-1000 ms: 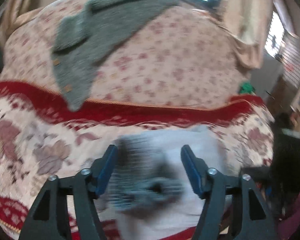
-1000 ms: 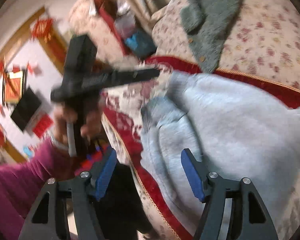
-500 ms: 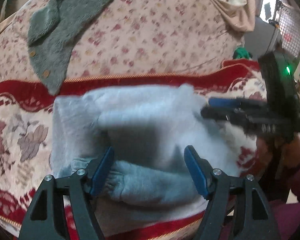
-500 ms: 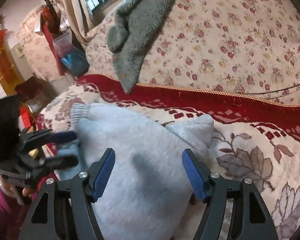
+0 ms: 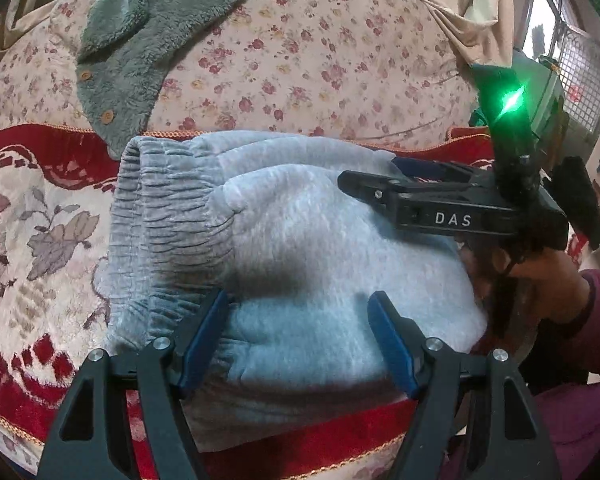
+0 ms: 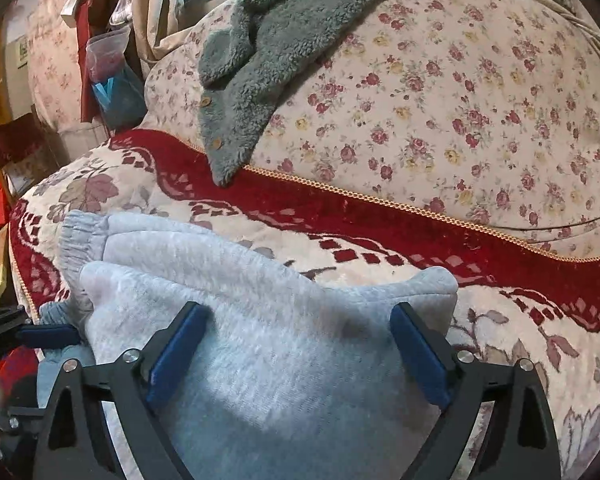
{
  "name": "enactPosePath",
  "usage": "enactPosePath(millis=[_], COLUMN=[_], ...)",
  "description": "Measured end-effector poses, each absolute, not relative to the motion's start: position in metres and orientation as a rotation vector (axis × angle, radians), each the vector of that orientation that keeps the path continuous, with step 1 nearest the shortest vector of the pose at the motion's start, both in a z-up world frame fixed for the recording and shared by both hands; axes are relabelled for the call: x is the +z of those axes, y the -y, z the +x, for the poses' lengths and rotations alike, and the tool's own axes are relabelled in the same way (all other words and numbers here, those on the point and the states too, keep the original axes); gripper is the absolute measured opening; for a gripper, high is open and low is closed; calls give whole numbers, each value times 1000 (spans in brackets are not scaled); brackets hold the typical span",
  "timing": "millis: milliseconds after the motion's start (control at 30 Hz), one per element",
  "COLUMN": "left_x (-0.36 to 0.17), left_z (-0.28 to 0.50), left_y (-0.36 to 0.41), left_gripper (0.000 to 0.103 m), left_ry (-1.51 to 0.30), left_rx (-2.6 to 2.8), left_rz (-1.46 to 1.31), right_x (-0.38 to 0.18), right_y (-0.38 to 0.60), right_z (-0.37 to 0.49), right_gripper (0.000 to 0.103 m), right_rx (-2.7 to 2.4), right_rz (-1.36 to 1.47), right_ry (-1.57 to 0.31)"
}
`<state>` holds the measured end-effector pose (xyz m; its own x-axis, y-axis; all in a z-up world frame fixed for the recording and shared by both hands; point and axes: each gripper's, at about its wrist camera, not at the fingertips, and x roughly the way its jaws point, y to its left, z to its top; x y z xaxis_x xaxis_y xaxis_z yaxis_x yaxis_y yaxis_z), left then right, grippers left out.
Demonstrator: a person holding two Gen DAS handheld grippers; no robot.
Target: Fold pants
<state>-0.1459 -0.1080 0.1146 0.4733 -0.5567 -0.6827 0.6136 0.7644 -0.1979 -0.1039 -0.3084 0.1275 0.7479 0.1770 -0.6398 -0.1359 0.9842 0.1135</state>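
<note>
Grey fleece pants (image 5: pixel 300 240) lie folded into a thick bundle on the seat of a sofa (image 6: pixel 380 236), near its front edge, on a red-and-cream floral cover. The bundle's long axis runs along the seat, parallel to the front edge, with the ribbed elastic waistband (image 5: pixel 172 216) pointing toward the left end of the sofa in the left wrist view and the soft folded end toward the right. The left gripper (image 5: pixel 300 340) hovers at the front of the bundle, its blue-padded jaws spread apart on either side of a lower fold without clamping it. The right gripper (image 6: pixel 296 352) sits low over the bundle from the opposite end, jaws likewise wide apart with cloth between them; in the left wrist view it reaches in from the right, a green light glowing on its body, held by a hand (image 5: pixel 540 276) in a maroon sleeve. A grey fuzzy cardigan (image 6: pixel 284 40) with wooden buttons drapes down the rose-print backrest, its tip touching the seat's red border. Curtains and a window stand behind the sofa.
</note>
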Motion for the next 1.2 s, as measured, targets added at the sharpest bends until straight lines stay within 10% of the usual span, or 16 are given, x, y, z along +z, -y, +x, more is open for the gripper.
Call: enactPosePath(millis=[1200], left_x=[118], left_z=[-98], left_y=[58], left_gripper=[102], left_ry=[-914], left_rx=[-513], left_rz=[-267], right_x=[95], right_y=[395], right_z=[-144], right_gripper=[103], right_rx=[354], right_rz=[516], right_ry=[-951])
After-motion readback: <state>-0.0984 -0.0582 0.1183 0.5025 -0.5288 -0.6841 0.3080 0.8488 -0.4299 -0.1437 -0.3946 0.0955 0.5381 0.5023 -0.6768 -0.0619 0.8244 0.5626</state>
